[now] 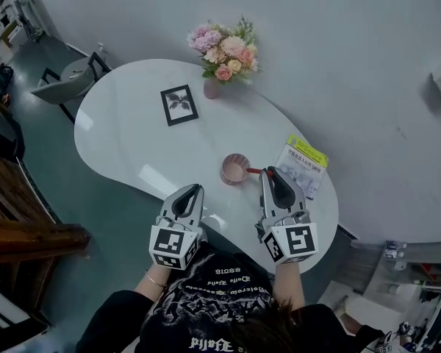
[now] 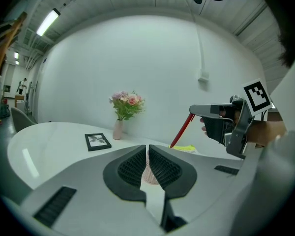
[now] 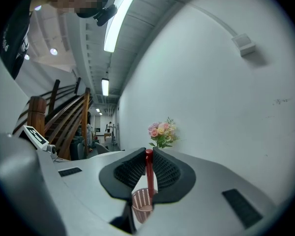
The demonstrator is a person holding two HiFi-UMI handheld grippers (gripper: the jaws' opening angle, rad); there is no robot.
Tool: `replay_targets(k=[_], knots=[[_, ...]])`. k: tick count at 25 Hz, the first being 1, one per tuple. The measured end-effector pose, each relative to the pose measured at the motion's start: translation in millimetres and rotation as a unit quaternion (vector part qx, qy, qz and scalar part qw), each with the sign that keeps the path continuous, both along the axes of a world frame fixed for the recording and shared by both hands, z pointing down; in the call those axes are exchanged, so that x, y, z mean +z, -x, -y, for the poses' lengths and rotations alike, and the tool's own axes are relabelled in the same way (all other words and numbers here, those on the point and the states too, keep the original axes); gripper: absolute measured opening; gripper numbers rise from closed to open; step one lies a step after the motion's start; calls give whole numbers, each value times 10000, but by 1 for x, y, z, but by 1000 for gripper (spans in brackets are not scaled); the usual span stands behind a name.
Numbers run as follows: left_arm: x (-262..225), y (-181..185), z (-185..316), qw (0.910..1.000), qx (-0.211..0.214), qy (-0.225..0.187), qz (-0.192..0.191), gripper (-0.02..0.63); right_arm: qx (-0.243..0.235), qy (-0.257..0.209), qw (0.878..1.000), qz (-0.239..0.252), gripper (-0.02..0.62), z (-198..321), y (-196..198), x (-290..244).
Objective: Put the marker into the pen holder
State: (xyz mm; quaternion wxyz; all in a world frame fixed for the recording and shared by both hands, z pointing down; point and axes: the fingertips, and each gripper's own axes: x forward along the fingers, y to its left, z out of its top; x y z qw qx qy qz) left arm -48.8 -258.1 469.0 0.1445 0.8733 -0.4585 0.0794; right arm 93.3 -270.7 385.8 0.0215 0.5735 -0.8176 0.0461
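Red plastic, the marker (image 3: pixel 149 173) stands clamped between the black ribbed fingers (image 3: pixel 169 171) of the right gripper (image 3: pixel 148 154), which press on its barrel from both sides; it slants down toward the pink perforated pen holder (image 3: pixel 141 203), its lower end at the holder's mouth, though whether it has passed the rim cannot be told; the left gripper (image 2: pixel 147 149) has its fingers drawn together to a thin slit with nothing between them, and it hangs near the holder's left side without touching anything; on the white kidney-shaped worktop (image 1: pixel 132 138) the holder stands toward the near right part, apart from everything else; right of it a booklet (image 1: pixel 303 164) with a yellow-green band lies at the worktop's right edge, its print too small to read; each gripper carries a cube of black-and-white square markers, with no legible words; farther off lie a black picture frame (image 1: pixel 179 104) and, at the far edge, a pink vase of flowers (image 1: pixel 224 54); bare worktop spreads left of the holder and between it and the frame; the near edge curves just below both grippers.
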Motion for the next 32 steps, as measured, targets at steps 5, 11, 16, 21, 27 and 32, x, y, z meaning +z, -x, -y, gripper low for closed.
replay_targets(k=[5, 11, 16, 21, 27, 32], knots=[[2, 5, 3, 10000, -17, 22, 63, 35, -26, 74, 9999, 74, 64, 11, 5, 7], [2, 14, 8, 9999, -125, 41, 93, 34, -115, 196, 9997, 60, 64, 23, 14, 19], [1, 20, 12, 9997, -205, 36, 106, 35, -185, 298, 9994, 8, 65, 30, 18, 30], [0, 26, 17, 9994, -328, 45, 110, 35, -203, 439, 9988, 6, 65, 35, 20, 42], [8, 27, 19, 9995, -286, 110, 125, 34, -221, 591, 9980, -16, 65, 40, 23, 58], [7, 26, 20, 9996, -242, 74, 141, 35, -248, 707, 9972, 1, 65, 41, 25, 68]])
